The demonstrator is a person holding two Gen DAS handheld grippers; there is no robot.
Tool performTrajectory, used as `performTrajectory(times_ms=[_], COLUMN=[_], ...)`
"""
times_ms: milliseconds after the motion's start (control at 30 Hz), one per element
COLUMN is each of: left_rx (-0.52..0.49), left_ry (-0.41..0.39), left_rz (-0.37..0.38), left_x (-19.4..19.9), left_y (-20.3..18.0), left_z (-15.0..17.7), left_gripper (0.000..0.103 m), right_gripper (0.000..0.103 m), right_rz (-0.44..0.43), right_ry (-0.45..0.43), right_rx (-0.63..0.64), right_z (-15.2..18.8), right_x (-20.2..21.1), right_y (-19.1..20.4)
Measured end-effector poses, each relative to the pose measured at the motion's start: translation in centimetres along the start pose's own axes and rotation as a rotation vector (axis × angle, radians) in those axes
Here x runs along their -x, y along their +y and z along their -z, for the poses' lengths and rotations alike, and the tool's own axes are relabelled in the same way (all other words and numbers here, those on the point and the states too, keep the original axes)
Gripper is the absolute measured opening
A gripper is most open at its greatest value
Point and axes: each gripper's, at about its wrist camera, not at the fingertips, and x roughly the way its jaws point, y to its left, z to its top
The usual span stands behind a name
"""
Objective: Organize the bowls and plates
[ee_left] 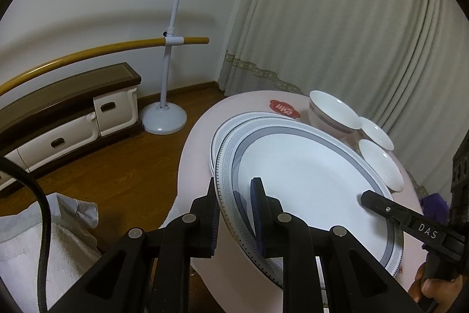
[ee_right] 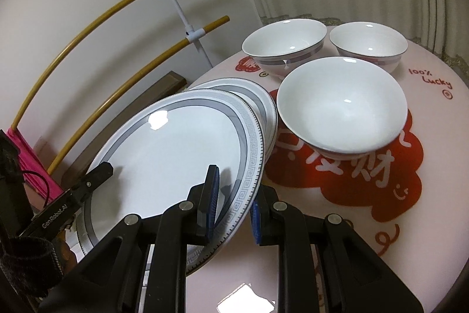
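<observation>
A large white plate (ee_left: 307, 175) with a grey patterned rim sits over a second matching plate (ee_left: 234, 122) on the round table. My left gripper (ee_left: 236, 213) straddles the top plate's left rim, one finger above and one below. My right gripper (ee_right: 234, 201) straddles its opposite rim (ee_right: 249, 166) the same way; whether either clamps it is unclear. The top plate (ee_right: 176, 148) looks tilted above the lower plate (ee_right: 263, 104). Three white bowls stand beyond: a near one (ee_right: 343, 110), a back left one (ee_right: 284, 46), a back right one (ee_right: 369, 43).
The table (ee_right: 410, 195) has a pale cover with a red printed design. A white stand with yellow bars (ee_left: 170, 49) and a low drawer cabinet (ee_left: 67, 119) stand on the wood floor left. Curtains (ee_left: 337, 19) hang behind. White cloth (ee_left: 58, 239) lies lower left.
</observation>
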Motion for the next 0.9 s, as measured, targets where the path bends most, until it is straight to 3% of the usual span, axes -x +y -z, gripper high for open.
performTrajectory(times_ms=[900], left_rx=[0.019], left_ry=[0.048], left_rz=[0.012], left_x=[-3.3], left_y=[0.9], left_z=[-1.6], left_gripper=[0.017], right_gripper=[0.022], right_rz=[0.157], right_ry=[0.013], right_rx=[-0.014], right_z=[-1.3], right_x=[-2.4], right_y=[0.4])
